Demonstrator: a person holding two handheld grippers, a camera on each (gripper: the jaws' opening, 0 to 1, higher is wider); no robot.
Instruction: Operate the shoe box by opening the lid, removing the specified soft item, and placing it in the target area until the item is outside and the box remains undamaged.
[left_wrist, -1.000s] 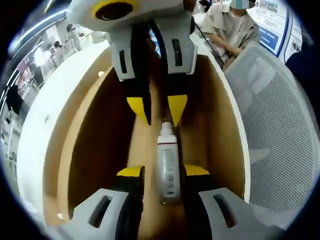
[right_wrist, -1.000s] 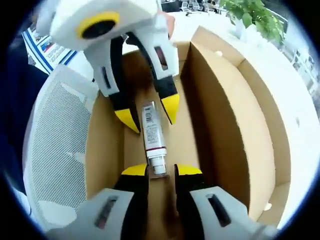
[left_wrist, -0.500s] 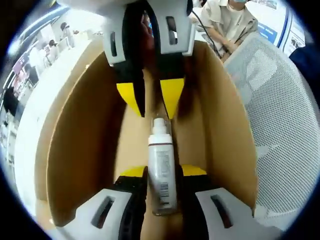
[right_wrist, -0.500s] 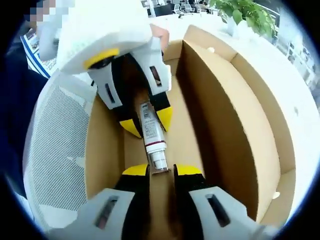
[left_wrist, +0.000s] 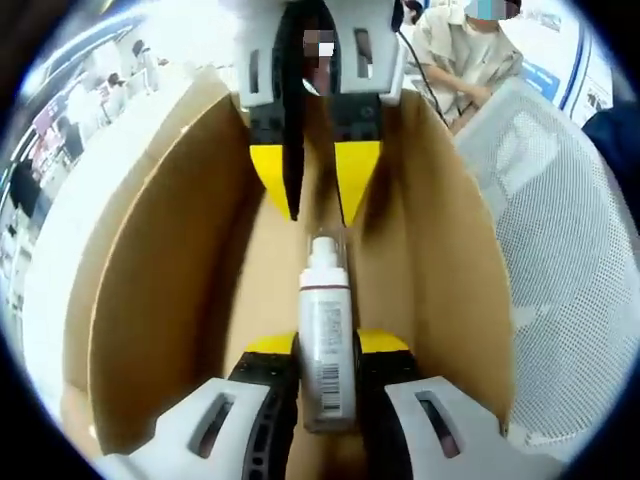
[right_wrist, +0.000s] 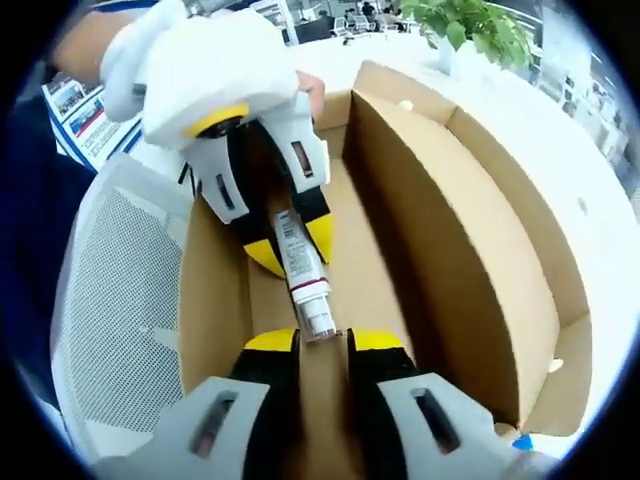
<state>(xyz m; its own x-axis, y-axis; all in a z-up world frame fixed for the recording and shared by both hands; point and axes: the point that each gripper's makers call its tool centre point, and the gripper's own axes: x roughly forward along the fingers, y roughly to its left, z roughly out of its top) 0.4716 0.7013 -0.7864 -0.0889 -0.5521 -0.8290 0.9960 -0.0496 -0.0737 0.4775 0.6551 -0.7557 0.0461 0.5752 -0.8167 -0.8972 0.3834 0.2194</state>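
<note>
A slim white bottle (left_wrist: 327, 355) with a clear cap, a dark red band and a barcode label lies inside the open brown cardboard shoe box (left_wrist: 170, 290). The left claw (left_wrist: 327, 345) grips its body. The right claw (right_wrist: 321, 340) sits at its capped end, slightly parted, apparently not clamping.

We see the left gripper (right_wrist: 292, 245) clamping a white bottle (right_wrist: 302, 280) inside the open cardboard box (right_wrist: 460, 250), our right gripper (right_wrist: 322, 345) near its cap.
</note>
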